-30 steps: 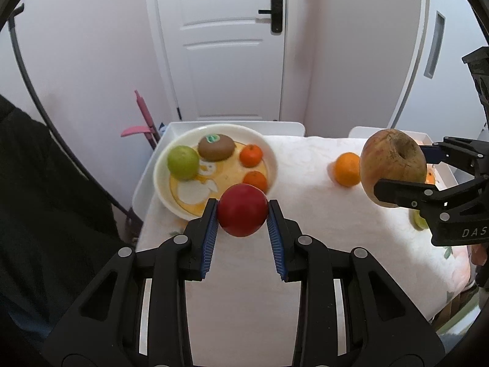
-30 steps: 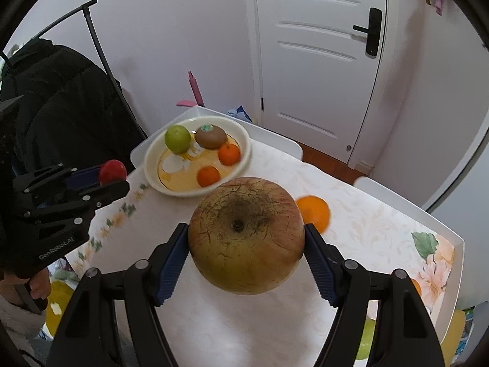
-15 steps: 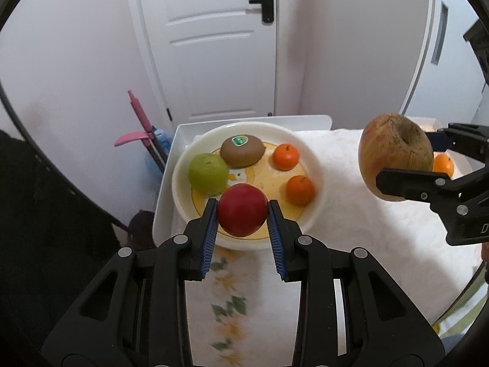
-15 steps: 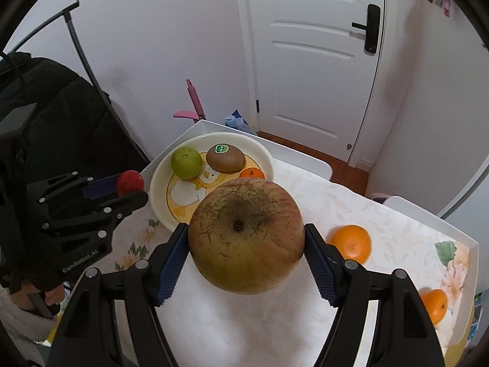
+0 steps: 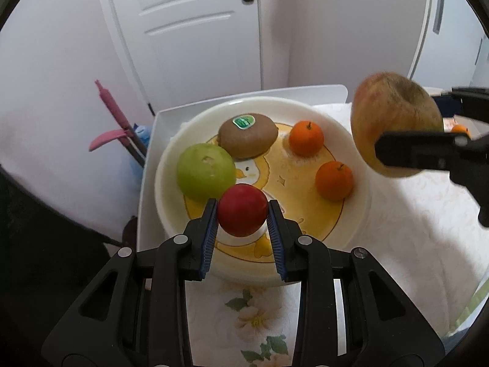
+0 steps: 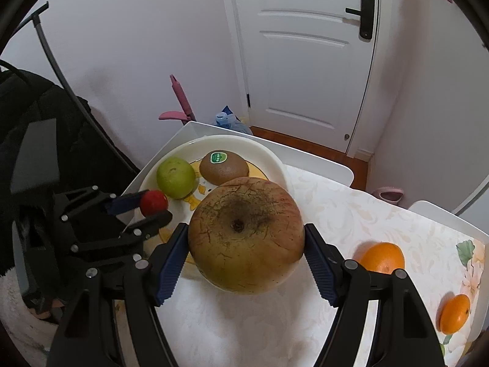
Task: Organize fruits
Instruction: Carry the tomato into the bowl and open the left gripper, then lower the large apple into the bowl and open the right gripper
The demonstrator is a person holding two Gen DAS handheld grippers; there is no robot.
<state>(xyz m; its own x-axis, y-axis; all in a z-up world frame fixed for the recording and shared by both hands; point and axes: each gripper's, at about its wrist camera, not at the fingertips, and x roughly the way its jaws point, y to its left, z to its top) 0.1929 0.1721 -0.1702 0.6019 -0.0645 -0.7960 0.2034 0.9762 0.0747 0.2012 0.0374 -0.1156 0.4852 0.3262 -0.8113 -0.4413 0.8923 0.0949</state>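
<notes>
My left gripper (image 5: 243, 214) is shut on a small red fruit (image 5: 243, 209) and hangs over the near part of a white plate (image 5: 351, 140) with a yellow duck picture. On the plate lie a green fruit (image 5: 206, 171), a kiwi (image 5: 248, 134) with a green sticker, and two small oranges (image 5: 306, 138) (image 5: 334, 180). My right gripper (image 6: 246, 241) is shut on a large russet apple (image 6: 246, 238), held in the air at the plate's right edge. From the right wrist view the left gripper (image 6: 152, 211) with the red fruit (image 6: 153, 202) is at the left.
The plate sits on a white tray (image 5: 149, 165) at the table's far left corner. Two more oranges (image 6: 382, 258) (image 6: 454, 313) lie on the flowered tablecloth (image 6: 336, 208) to the right. A white door (image 6: 305, 46), a pink-handled tool (image 5: 113, 113) and dark clothing (image 6: 36, 122) stand beyond the table.
Both grippers have moved toward the plate and lower, each still holding its fruit. The plate now looks larger and the red fruit hangs over it.
</notes>
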